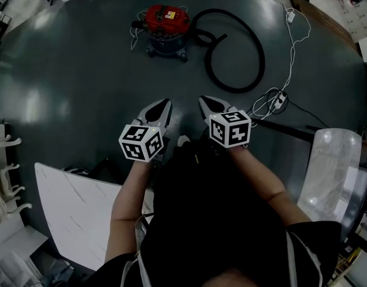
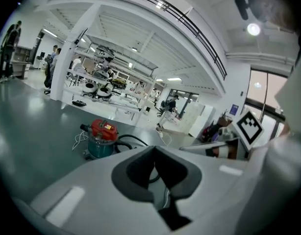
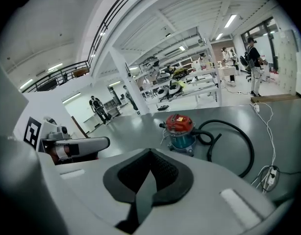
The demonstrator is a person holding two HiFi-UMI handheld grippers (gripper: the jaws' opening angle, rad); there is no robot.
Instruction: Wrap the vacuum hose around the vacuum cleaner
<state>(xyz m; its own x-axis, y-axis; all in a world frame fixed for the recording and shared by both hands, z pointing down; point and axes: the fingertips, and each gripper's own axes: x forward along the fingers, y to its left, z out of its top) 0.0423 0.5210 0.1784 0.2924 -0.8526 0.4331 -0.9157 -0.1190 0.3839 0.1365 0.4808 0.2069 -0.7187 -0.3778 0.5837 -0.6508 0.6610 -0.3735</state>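
Vacuum cleaner (image 1: pixel 167 30) stands on the floor (image 1: pixel 76 70) at 12 o'clock. Its hose (image 1: pixel 234 89) lies looped at 1 o'clock. Left tool (image 1: pixel 161 104) and right tool (image 1: pixel 206 100) have jaws together, holding nothing, well apart from both.

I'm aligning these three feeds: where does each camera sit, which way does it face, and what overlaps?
Head view: on the person's head, facing steeply down at the floor; shows both forearms, left gripper, right gripper.
Left gripper view: on the left gripper, looking along its shut jaws towards the vacuum; right gripper shows at right.
Right gripper view: on the right gripper, along its shut jaws towards the vacuum; left gripper shows at left.
Shared: all three see vacuum and hose.
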